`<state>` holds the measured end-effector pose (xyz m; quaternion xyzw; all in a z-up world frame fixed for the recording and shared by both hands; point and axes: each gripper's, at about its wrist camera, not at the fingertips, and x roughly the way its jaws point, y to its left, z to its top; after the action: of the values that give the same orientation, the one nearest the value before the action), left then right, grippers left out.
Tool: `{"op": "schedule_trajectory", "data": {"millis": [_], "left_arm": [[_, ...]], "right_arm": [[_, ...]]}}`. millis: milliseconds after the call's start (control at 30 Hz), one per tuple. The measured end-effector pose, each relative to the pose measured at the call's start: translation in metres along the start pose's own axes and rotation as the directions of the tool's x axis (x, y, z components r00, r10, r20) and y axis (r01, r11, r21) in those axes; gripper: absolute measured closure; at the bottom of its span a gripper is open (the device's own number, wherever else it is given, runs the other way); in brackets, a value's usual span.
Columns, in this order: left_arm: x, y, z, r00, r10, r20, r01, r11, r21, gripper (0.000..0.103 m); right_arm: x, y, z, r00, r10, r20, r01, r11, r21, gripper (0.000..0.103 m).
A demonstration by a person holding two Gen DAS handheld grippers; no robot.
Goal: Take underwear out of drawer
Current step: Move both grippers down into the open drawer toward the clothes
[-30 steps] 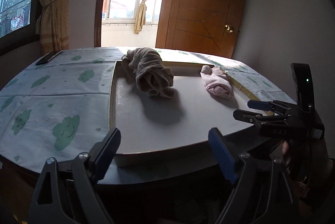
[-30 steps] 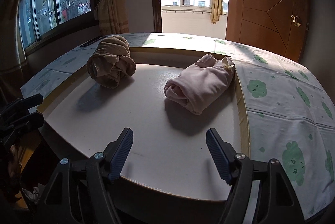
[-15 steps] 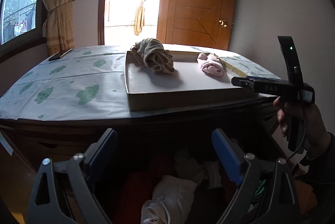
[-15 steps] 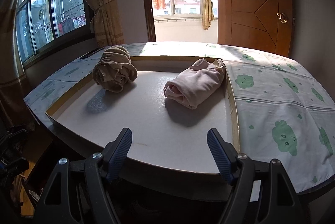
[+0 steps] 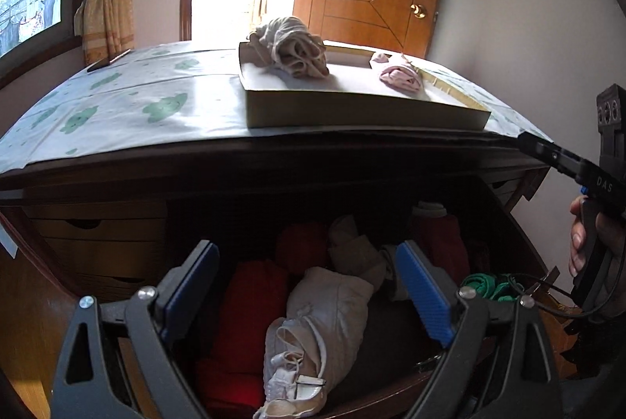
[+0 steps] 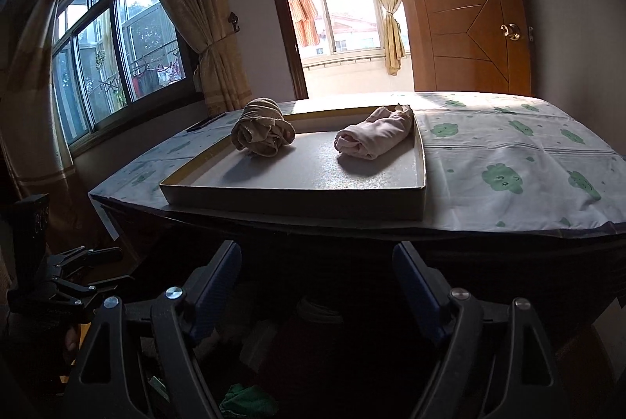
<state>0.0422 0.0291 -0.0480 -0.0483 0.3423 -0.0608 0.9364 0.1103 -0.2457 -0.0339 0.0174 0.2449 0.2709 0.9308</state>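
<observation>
Your left gripper (image 5: 309,286) hangs over the open drawer (image 5: 520,223) with its blue pads spread wide, grasping nothing. Below and between them lies a pale cream garment (image 5: 324,317), bundled among red clothes (image 5: 250,297) and a green item (image 5: 487,286) at the drawer's right side. Your right gripper (image 6: 317,282) points at the dresser's dark front edge; its jaws are opening, with nothing between them. On the dresser top, a cloud-print cloth (image 6: 508,153) carries a shallow white tray (image 6: 297,196). In the tray rest 2 rolled pieces of underwear, well apart: a beige roll (image 6: 262,131) on the left, a pink roll (image 6: 375,137) on the right.
</observation>
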Motion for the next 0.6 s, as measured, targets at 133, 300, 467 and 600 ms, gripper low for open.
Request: {"op": "schedule_trajectory", "data": {"millis": [133,300,467,600], "left_arm": [[0.013,-0.005,-0.007,0.998,-0.011,-0.065,0.014,0.999,0.038,0.009],[0.030,-0.012,-0.019,0.989,-0.039,-0.144,0.046,0.998,0.046,0.009],[0.037,-0.018,-0.026,0.983,-0.030,-0.182,0.044,0.996,0.073,0.010],[0.039,-0.020,-0.027,0.980,-0.036,-0.197,0.053,0.995,0.079,0.012]], "right_arm": [[-0.011,0.003,-0.013,1.000,0.013,-0.019,-0.013,1.000,0.007,0.021],[-0.033,0.007,-0.016,1.000,0.013,-0.012,-0.013,1.000,-0.009,0.021],[-0.059,0.011,-0.009,1.000,0.010,0.010,-0.010,0.999,-0.033,0.020],[-0.064,0.018,-0.010,1.000,0.019,0.010,-0.018,0.998,-0.055,0.016]]}}
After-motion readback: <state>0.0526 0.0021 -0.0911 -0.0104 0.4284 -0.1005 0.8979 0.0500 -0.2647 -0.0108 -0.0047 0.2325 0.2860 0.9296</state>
